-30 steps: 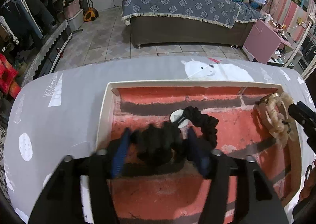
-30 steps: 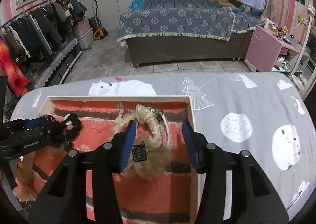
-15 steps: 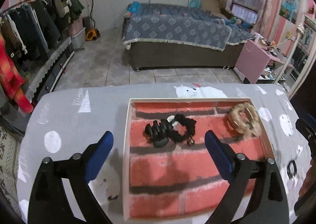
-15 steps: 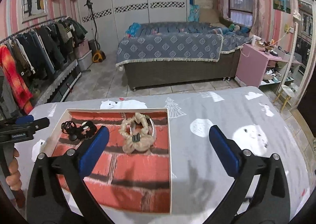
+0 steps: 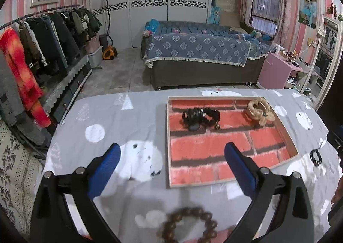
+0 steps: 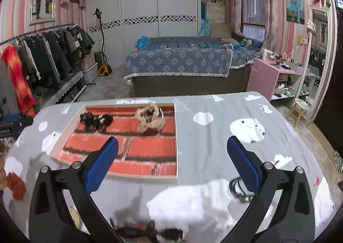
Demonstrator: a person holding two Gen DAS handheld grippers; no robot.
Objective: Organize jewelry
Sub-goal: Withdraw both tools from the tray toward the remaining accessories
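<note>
A shallow tray with a red brick-print bottom lies on the grey table. In it lie a black scrunchie and a beige scrunchie; both also show in the right wrist view, black and beige. My left gripper is open and empty above the table, near the tray's front left corner. A brown bead bracelet lies just below it. My right gripper is open and empty over the tray's front right corner. A black band lies by its right finger.
A small black band lies on the table right of the tray. An orange scrunchie lies at the table's left edge. Dark items lie blurred at the front edge. A bed and a clothes rack stand beyond the table.
Both grippers let go of the scrunchies, opened wide and pulled back and up from the tray. The black and beige scrunchies stay in the tray's far part.
</note>
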